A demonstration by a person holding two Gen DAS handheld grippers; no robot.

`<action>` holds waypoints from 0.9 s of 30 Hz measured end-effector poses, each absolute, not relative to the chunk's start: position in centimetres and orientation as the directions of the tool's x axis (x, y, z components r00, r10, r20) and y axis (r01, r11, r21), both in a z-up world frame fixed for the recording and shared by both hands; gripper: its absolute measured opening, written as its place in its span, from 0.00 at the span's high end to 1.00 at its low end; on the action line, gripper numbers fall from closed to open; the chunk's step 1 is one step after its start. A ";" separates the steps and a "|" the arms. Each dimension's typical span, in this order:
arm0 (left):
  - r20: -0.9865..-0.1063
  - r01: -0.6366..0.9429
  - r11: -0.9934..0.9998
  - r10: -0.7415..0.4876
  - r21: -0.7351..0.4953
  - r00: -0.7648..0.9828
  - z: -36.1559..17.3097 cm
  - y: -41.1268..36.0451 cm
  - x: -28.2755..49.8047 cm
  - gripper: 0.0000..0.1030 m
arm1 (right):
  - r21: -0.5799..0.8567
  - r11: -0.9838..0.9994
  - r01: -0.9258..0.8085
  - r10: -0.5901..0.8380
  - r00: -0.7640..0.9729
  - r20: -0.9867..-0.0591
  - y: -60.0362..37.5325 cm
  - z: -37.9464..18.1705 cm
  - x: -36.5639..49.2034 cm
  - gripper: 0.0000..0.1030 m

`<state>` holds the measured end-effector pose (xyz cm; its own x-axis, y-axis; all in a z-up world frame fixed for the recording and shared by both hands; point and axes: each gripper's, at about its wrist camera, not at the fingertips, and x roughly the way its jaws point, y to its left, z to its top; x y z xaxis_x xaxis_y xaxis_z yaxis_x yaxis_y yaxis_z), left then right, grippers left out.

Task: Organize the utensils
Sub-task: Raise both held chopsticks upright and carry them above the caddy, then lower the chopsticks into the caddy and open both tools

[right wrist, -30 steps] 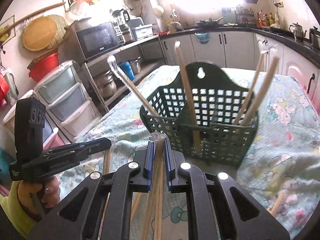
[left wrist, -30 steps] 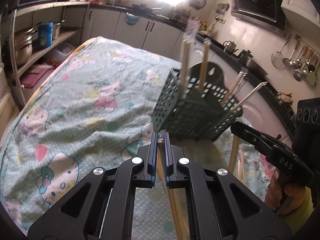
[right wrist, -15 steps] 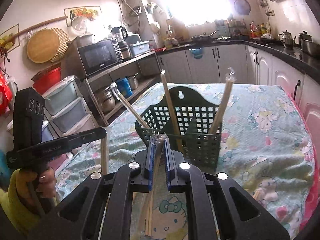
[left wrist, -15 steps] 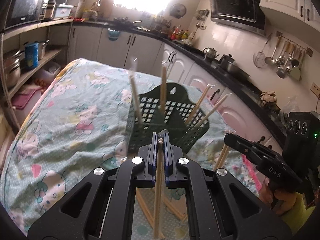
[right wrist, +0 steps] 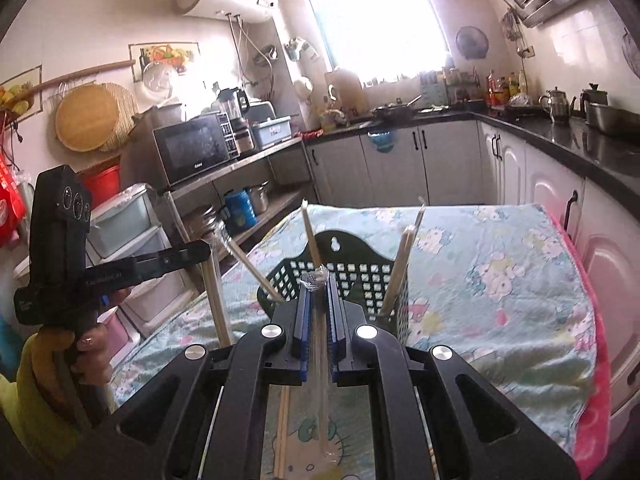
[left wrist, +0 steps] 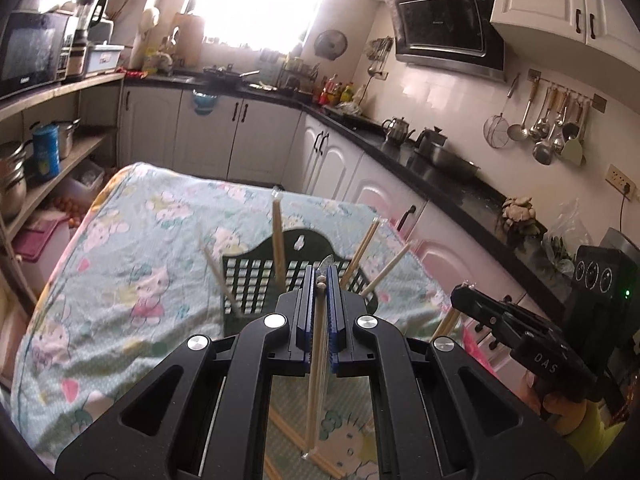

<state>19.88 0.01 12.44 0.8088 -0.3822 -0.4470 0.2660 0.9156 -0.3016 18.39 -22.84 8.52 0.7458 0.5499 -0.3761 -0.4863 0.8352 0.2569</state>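
Left wrist view: left gripper [left wrist: 319, 280] clamped on wrapped chopsticks [left wrist: 316, 364], fingers pinched near top end so the length hangs down below the fingers over the cartoon-print tablecloth [left wrist: 132, 264]. Green slotted basket [left wrist: 256, 276] just beyond the fingertips, upright, several wrapped pairs already standing tilted inside, leaning on the walls. Right gripper [left wrist: 464, 294] off to the right of the fingers, level with basket. Right wrist view: right gripper [right wrist: 319, 280] closed on another wrapped pair [right wrist: 322, 376], crinkled clear wrapper [right wrist: 316, 280] poking out past the fingertips, same top-end pinch. Basket [right wrist: 360, 276] straight ahead of the fingers. Left gripper [right wrist: 196, 250] to the left of them. More loose chopsticks [right wrist: 284, 424] flat on cloth beneath the fingers. Vertical hold likely for dropping each pair tip-down into basket; both pairs above cloth, not yet inside.
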 end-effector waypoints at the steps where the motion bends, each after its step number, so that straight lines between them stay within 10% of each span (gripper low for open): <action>1: -0.441 0.268 0.915 -0.383 -0.301 0.812 12.7 -0.1 20.0 0.99 | 0.256 0.836 -0.485 0.549 0.749 -0.371 -22.9 8.7 18.3 0.93; 27: -0.280 0.284 0.935 -0.336 -0.211 0.899 19.9 -2.8 24.1 0.99 | 0.226 0.850 -0.475 0.524 0.808 -0.270 -22.8 13.6 20.6 0.93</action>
